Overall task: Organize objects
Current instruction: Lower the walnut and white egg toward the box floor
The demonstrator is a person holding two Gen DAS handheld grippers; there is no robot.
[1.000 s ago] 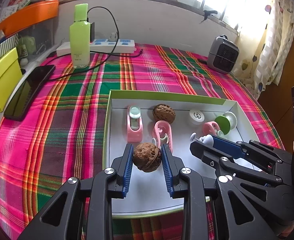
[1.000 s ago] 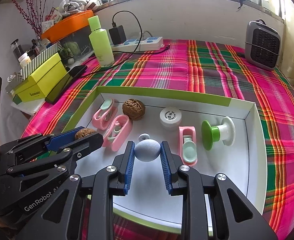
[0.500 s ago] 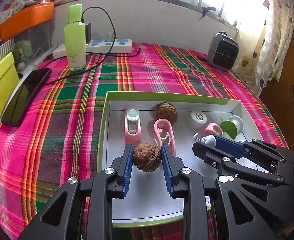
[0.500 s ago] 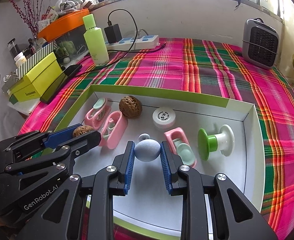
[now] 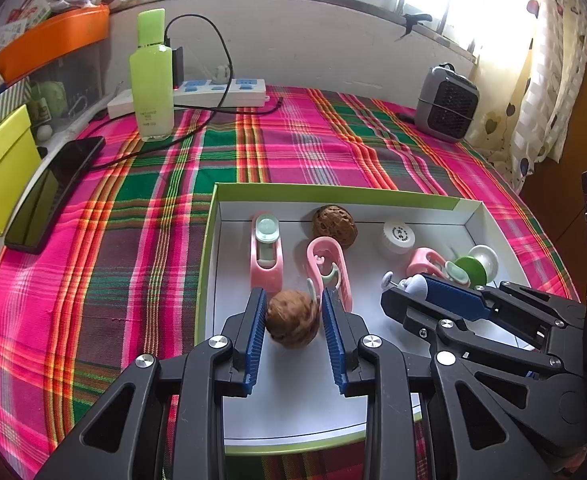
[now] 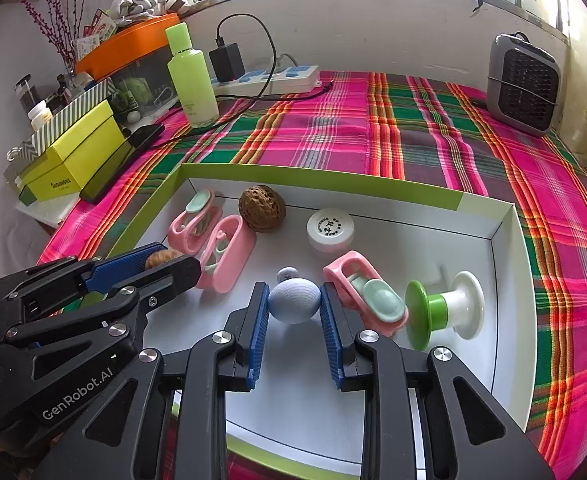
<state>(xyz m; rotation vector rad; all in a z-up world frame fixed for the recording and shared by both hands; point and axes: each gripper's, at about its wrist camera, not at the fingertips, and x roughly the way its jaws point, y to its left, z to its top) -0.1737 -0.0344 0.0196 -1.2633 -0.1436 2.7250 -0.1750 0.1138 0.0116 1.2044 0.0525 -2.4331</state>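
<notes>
A white tray with a green rim [image 5: 333,190] [image 6: 293,172] lies on the plaid cloth. My left gripper [image 5: 293,298] [image 6: 175,266] is shut on a brown walnut [image 5: 292,324] [image 6: 160,258], low over the tray's near left part. To its right, my right gripper [image 6: 293,294] [image 5: 407,286] is shut on a pale blue-grey ball [image 6: 293,302] [image 5: 417,283]. A second walnut [image 5: 334,226] [image 6: 262,208] rests by the far wall. Whether the held things touch the tray floor I cannot tell.
The tray also holds three pink clips [image 5: 266,254] [image 6: 227,254] [image 6: 367,296], a white cap [image 6: 330,230] and a green-white spool [image 6: 445,310]. Outside it stand a green bottle [image 5: 151,76], power strip [image 5: 221,92], phone [image 5: 51,196], yellow box [image 6: 73,156] and heater [image 6: 523,84].
The pink clip by my right gripper has swung slantwise against its right finger, and the green-white spool has slid nearer. Both grippers keep their hold.
</notes>
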